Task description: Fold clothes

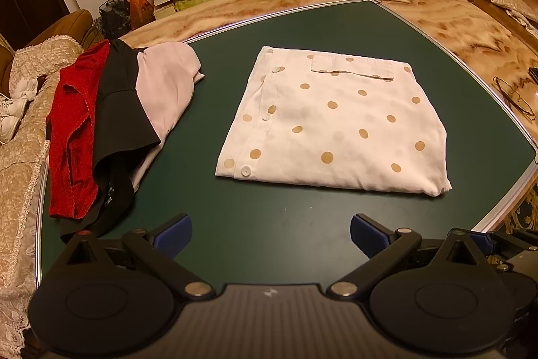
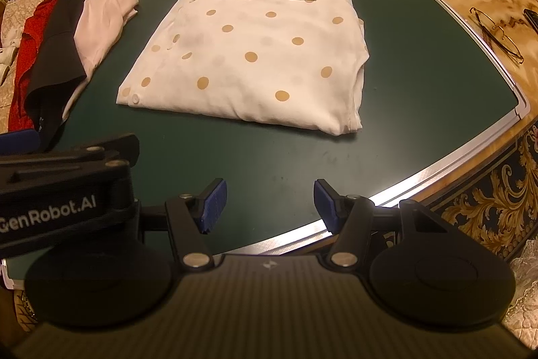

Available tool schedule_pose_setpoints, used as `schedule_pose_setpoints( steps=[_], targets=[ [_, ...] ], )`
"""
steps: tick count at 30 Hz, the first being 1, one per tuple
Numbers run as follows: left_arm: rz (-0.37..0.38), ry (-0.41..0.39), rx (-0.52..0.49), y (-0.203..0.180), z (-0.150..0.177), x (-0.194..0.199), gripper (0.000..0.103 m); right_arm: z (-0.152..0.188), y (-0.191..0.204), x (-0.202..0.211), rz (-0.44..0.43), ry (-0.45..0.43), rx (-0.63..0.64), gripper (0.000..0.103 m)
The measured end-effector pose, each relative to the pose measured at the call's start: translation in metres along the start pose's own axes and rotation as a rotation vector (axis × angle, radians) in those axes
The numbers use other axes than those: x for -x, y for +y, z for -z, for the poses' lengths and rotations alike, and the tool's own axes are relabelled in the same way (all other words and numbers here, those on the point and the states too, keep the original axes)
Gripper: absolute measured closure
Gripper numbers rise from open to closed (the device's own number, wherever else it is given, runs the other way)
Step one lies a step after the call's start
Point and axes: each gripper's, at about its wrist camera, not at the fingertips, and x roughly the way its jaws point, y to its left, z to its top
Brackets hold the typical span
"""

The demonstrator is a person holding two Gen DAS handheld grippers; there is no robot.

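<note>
The polka-dot shirt (image 1: pixel 333 120) lies folded into a neat rectangle in the middle of the green mat (image 1: pixel 269 224), buttons along its left edge. Nearest the cameras, the left gripper (image 1: pixel 270 234) and the right gripper (image 2: pixel 269 202) both hover over bare mat, jaws apart and empty. Left of the shirt sits a pile of clothes (image 1: pixel 111 123), red, black and pale pink. On the marble tabletop (image 1: pixel 454 19) to the right lie eyeglasses (image 2: pixel 497 34).
</note>
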Motion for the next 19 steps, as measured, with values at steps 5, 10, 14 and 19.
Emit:
schedule_pose_setpoints(
  steps=[5, 10, 14, 19],
  targets=[
    [0.001, 0.001, 0.001, 0.0003, 0.0009, -0.0008, 0.0, -0.0002, 0.0003, -0.0005, 0.0, 0.002, 0.001, 0.038],
    [0.001, -0.002, 0.002, 0.001, 0.002, -0.0016, 0.001, -0.0002, 0.0003, -0.0012, 0.0, 0.004, 0.0, 0.038],
    [-0.006, -0.015, 0.003, 0.0014, 0.0032, -0.0015, 0.004, -0.0002, 0.0006, -0.0019, -0.001, 0.006, 0.0, 0.038],
    [-0.005, -0.022, -0.012, 0.0002, 0.0033, -0.0017, 0.004, 0.0, 0.0004, -0.0027, 0.0, 0.01, 0.0, 0.038]
  ],
)
